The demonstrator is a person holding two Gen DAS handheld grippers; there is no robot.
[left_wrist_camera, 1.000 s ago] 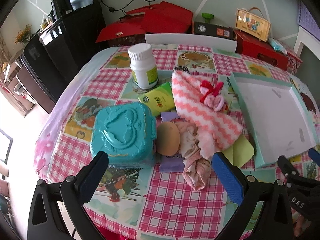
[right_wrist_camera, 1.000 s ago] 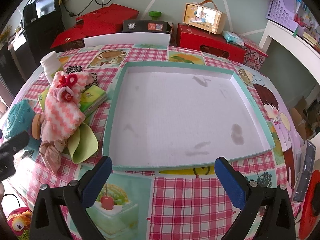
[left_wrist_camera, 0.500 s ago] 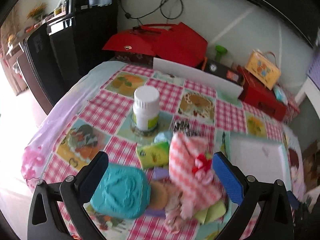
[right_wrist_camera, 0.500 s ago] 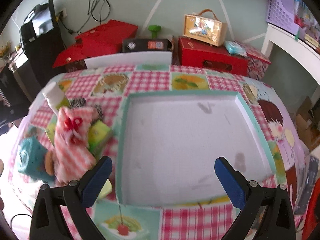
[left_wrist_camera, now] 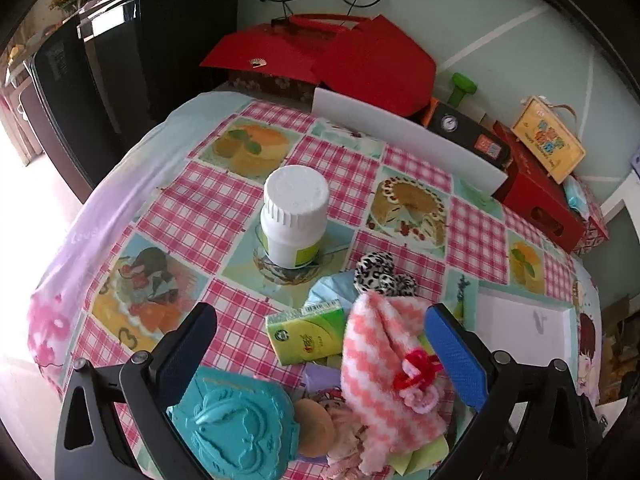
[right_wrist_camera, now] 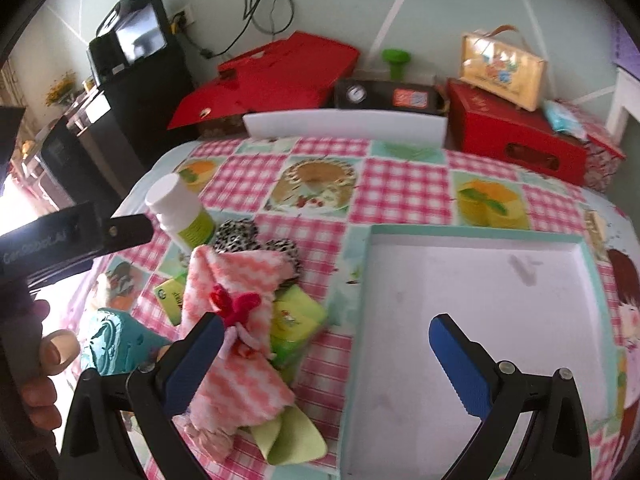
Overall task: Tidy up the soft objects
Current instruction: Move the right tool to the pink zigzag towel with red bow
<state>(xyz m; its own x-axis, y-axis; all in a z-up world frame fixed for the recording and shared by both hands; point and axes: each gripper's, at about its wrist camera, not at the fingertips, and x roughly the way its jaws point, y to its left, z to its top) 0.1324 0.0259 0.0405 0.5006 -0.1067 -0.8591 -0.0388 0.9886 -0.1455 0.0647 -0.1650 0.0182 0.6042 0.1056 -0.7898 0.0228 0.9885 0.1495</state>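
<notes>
- Both grippers wide open, nothing held: left gripper (left_wrist_camera: 318, 350), right gripper (right_wrist_camera: 324, 364).
- Pink zigzag cloth (left_wrist_camera: 384, 364) tops the clutter pile, just left of the empty tray (right_wrist_camera: 480, 320).
- Looks like pre-grab imo.
- Next I'd drop onto the cloth w/o snagging the teal box (left_wrist_camera: 236, 424).
</notes>
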